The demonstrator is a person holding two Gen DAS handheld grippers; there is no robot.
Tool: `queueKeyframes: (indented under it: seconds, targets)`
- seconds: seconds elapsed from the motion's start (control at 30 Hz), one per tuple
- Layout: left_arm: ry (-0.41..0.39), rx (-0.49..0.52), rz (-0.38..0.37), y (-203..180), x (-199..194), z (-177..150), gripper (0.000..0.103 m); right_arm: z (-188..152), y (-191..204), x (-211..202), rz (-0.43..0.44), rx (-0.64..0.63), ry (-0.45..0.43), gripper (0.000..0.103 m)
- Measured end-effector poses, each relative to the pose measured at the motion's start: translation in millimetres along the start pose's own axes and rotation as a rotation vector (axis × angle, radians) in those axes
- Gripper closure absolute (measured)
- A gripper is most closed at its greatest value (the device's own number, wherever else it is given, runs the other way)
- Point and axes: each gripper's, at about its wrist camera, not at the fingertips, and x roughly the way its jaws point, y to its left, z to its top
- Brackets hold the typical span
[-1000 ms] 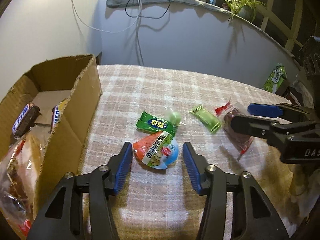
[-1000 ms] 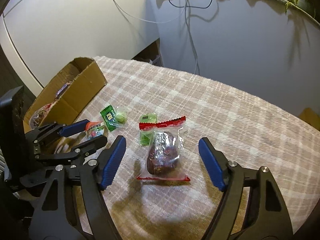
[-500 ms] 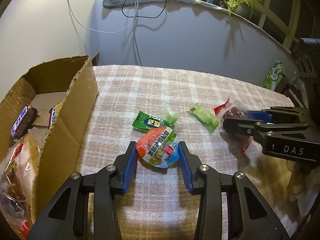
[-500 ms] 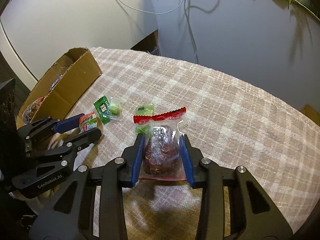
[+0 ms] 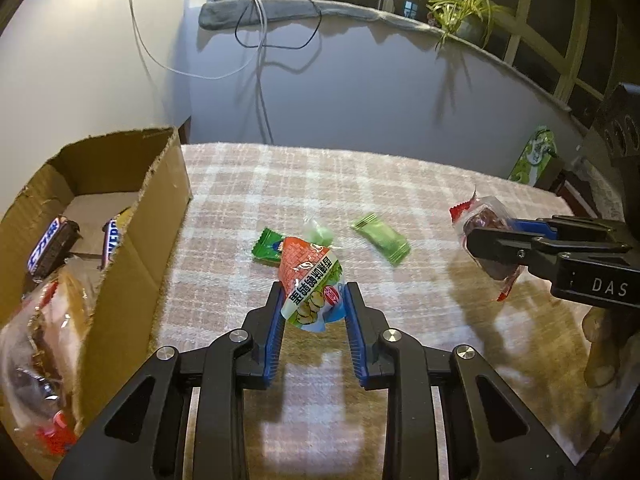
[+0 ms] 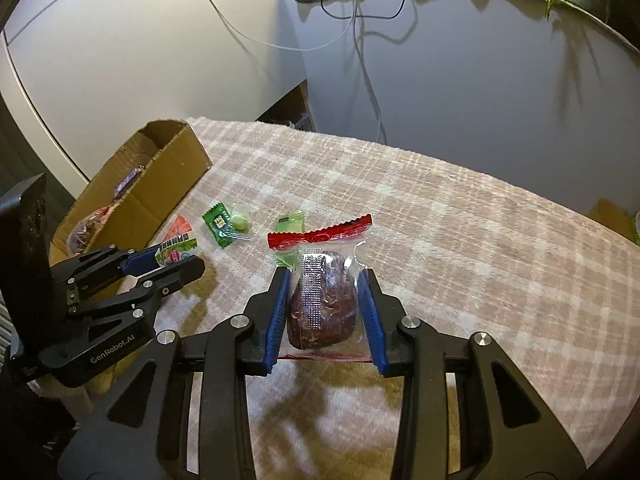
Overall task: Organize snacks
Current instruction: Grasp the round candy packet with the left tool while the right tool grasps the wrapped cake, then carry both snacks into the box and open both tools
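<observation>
The left gripper [image 5: 313, 307] jaws are closing on the orange-and-green snack packet [image 5: 311, 285] pinched between them, its top poking out beyond their tips. The right gripper [image 6: 323, 305] jaws clamp the clear red-sealed packet [image 6: 322, 302], with the cardboard box [image 5: 132, 240] off to the left on the plaid tabletop [image 5: 400, 200].

Glossy plastic wrappers [image 5: 311, 284] — rough cardboard box [image 5: 156, 216] — fuzzy cloth [image 5: 420, 312].

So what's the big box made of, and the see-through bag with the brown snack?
The box looks like plain brown cardboard: matte, with ragged torn edges. The bag looks like thin clear plastic film: glossy, crinkled, with a red zigzag-cut seal on top.
</observation>
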Motion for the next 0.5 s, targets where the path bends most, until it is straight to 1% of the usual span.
queueKeyframes:
  seconds: [0.3,0.5]
  targets:
    - [-0.081,-0.001,-0.044,-2,-49,5,0.076,1,18,-38,0.006,-0.011,-0.066,0.067]
    - [-0.132,-0.01,-0.037,12,-81,5,0.076,5,42,-55,0.019,-0.042,-0.094,0.067]
